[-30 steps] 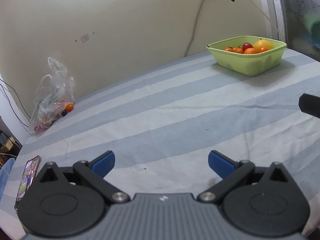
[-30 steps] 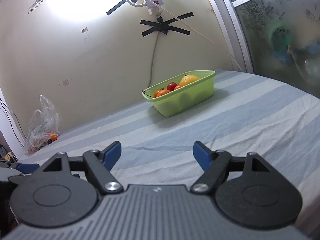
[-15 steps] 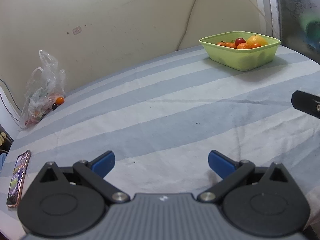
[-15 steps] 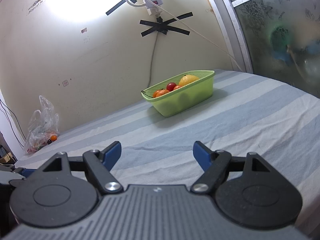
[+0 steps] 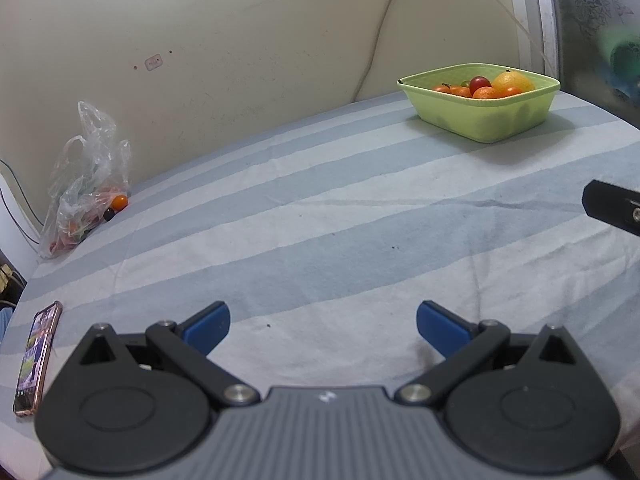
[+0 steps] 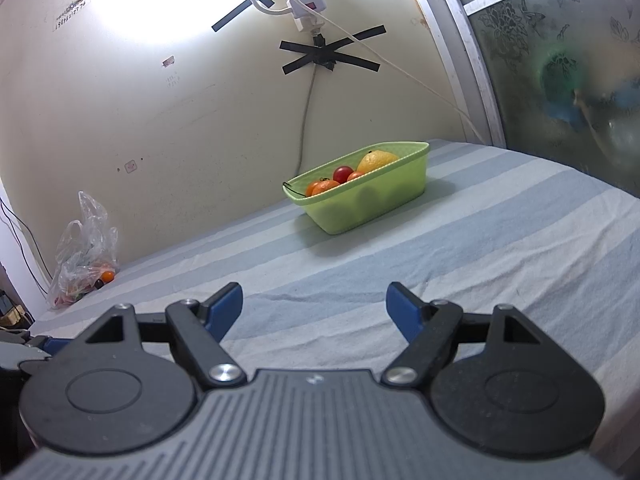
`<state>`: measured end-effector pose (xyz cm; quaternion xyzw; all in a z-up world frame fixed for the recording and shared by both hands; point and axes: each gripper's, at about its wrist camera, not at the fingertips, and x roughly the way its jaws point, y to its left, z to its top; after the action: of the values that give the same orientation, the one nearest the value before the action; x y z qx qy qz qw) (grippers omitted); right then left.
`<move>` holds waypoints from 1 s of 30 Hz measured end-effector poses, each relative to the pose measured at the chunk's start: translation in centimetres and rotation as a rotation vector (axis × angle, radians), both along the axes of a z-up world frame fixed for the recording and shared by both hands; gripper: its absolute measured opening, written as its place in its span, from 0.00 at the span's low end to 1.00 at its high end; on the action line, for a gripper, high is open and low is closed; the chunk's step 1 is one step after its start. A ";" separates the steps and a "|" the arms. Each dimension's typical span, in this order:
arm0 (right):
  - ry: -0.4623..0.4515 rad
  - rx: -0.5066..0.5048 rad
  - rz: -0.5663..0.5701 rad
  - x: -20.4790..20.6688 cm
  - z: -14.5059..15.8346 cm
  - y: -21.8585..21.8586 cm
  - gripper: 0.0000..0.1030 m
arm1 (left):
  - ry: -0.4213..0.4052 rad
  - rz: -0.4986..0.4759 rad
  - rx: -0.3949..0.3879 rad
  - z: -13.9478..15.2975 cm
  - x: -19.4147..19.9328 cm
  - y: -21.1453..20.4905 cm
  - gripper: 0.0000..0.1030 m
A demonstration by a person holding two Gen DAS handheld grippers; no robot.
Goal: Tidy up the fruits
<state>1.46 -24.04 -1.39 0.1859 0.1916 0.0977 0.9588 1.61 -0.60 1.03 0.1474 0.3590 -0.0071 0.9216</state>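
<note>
Your left claw [image 5: 322,326] and right claw [image 6: 314,308] both hover low over the striped bed sheet [image 5: 320,216], each spread wide with nothing between its blue pads. The green basket [image 5: 486,120] sits at the far end of the bed near the wall, holding a yellow fruit [image 5: 512,80], a dark red one [image 5: 479,82] and several small orange ones. Well apart from it, at the left edge against the wall, slumps a clear plastic bag [image 5: 86,184] with more small fruit inside; one orange fruit [image 5: 119,201] and a dark one [image 5: 108,213] lie at its mouth. A phone [image 5: 36,356] rests on the sheet close to your left claw.

The step in hand looks like a reach for the loose fruit by the bag, so the left claw is the better placed. Approach the orange fruit from the open sheet side, not through the plastic, so the film does not get pinched along with it. Keep the pads level and low, straddle the fruit at its widest part, and close gently: it is small, round and likely to roll or squash. Pass clear of the phone on the way. Hold the right claw back, leaving the path to the basket free for the carry.
</note>
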 end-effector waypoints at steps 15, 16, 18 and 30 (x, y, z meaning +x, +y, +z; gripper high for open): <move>0.001 0.000 0.000 0.0 0.0 0.0 0.78 | -0.009 -0.002 0.008 -0.1 -0.1 -0.1 1.00; 0.001 0.000 0.000 0.1 0.0 0.0 0.78 | -0.011 -0.002 0.009 -0.1 -0.1 -0.1 1.00; 0.001 0.000 0.000 0.1 0.0 0.0 0.78 | -0.014 -0.002 0.012 -0.1 -0.2 -0.1 1.00; 0.000 -0.001 0.000 0.0 0.0 0.0 0.78 | -0.077 0.002 0.062 0.4 -0.3 -0.3 1.00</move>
<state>1.51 -24.04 -1.41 0.1855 0.1915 0.0977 0.9588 1.27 -0.86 1.44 0.1757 0.3233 0.0105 0.9298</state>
